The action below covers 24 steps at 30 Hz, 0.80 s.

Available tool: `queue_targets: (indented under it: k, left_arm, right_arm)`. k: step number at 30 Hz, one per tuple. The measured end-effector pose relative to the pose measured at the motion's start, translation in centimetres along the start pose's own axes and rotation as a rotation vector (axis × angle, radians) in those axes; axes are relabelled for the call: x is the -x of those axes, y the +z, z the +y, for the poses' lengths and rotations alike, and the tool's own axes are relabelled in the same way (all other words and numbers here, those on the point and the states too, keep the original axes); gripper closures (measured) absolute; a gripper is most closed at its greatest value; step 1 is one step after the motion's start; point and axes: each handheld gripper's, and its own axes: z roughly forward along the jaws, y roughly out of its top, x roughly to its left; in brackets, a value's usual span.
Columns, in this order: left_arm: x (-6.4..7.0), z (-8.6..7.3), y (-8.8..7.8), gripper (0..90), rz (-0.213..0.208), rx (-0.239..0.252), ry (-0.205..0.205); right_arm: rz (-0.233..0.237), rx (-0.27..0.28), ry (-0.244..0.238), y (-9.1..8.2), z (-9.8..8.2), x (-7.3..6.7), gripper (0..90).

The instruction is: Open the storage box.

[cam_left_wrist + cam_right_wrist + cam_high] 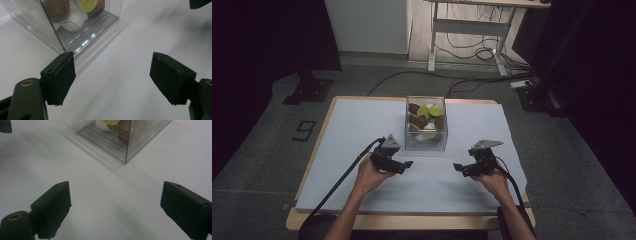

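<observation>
A clear plastic box (426, 143) stands at the middle of the white-covered table, holding several small cups in brown, yellow-green and white (426, 117). My left gripper (404, 165) hovers in front of the box's near left corner, open and empty; its view has the box corner (60, 47) just beyond the left jaw. My right gripper (459, 168) sits in front of the box's near right corner, also open and empty, with the box corner (126, 160) ahead in its view. The two grippers point toward each other.
The white sheet (347, 130) covers a wooden table (412, 220). Black stands (309, 87) and a desk frame with cables (472, 45) are on the floor beyond the far edge.
</observation>
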Motion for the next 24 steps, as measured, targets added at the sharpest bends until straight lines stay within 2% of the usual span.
queue_targets:
  k: [8,24]
  left_arm:
    - [0.0,0.8,0.3,23.4,-0.002,0.010,0.015]
    - [-0.4,2.5,1.4,31.1,0.003,0.008,0.030]
  right_arm:
    - [0.012,0.018,-0.036,0.2,0.9,-0.5,17.2]
    - [0.036,0.019,-0.024,1.4,2.7,-1.2,31.6]
